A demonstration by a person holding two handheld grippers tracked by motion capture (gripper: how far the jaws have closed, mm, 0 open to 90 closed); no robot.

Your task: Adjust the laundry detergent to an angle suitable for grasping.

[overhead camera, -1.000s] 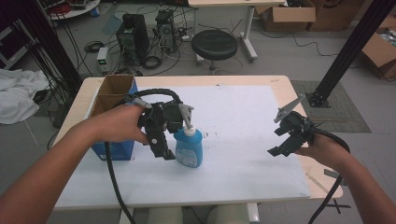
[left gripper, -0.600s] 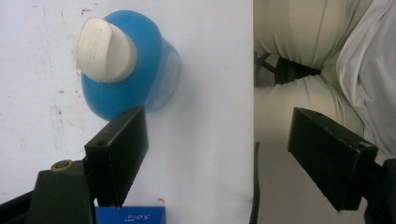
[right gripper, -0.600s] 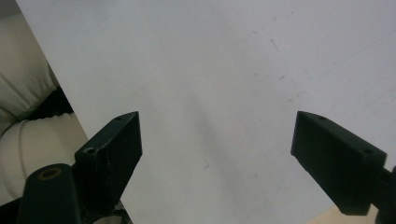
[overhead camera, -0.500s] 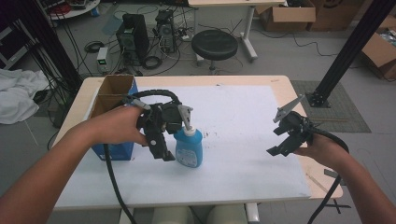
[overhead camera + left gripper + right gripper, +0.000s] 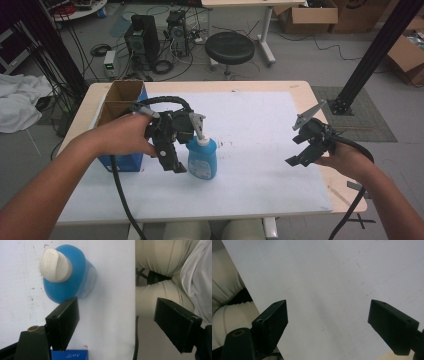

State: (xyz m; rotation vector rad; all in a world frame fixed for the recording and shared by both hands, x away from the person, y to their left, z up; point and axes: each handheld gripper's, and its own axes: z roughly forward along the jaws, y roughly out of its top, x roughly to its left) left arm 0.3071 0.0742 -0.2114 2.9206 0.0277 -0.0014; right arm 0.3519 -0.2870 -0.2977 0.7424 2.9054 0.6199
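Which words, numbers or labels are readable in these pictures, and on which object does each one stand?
White print on the blue box: looks like "50", with more characters too blurred to read.
Label on the blue pump bottle: too small and blurred to read.
Left gripper, right gripper: no text on them.

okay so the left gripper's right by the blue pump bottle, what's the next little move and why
Probably shift the left gripper sideways so the blue pump bottle sits between its jaws, then close. The jaws stand wide open with the bottle outside them, just beyond one jaw, upright on the white table cover. The right gripper hovers open, far off.
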